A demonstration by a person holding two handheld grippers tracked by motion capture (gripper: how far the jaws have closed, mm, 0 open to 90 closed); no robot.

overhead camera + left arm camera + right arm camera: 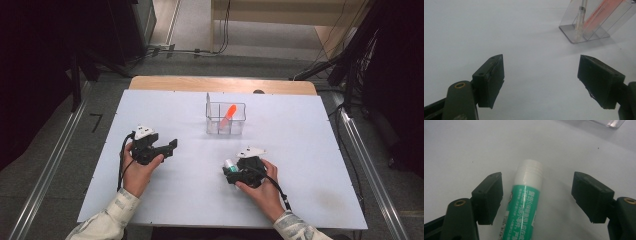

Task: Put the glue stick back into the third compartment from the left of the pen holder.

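A green glue stick (522, 207) with a white cap lies on the white table between the jaws of my right gripper (537, 196). The jaws stand wide. The left pad is close beside the tube and the right pad is well clear of it. In the high view the glue stick (229, 164) pokes out in front of my right gripper (229, 173) at the lower middle. My left gripper (169, 148) rests on the table at the left, open with nothing between its jaws (541, 75). A clear plastic organiser (226, 120) holds an orange pen (228, 115).
The organiser (596, 27) stands ahead and to the right of the left gripper, with a clear-barrelled pen (580, 21) beside the orange one (600, 13). The white sheet (305, 150) covers the wooden table. Dark equipment and cables flank the table.
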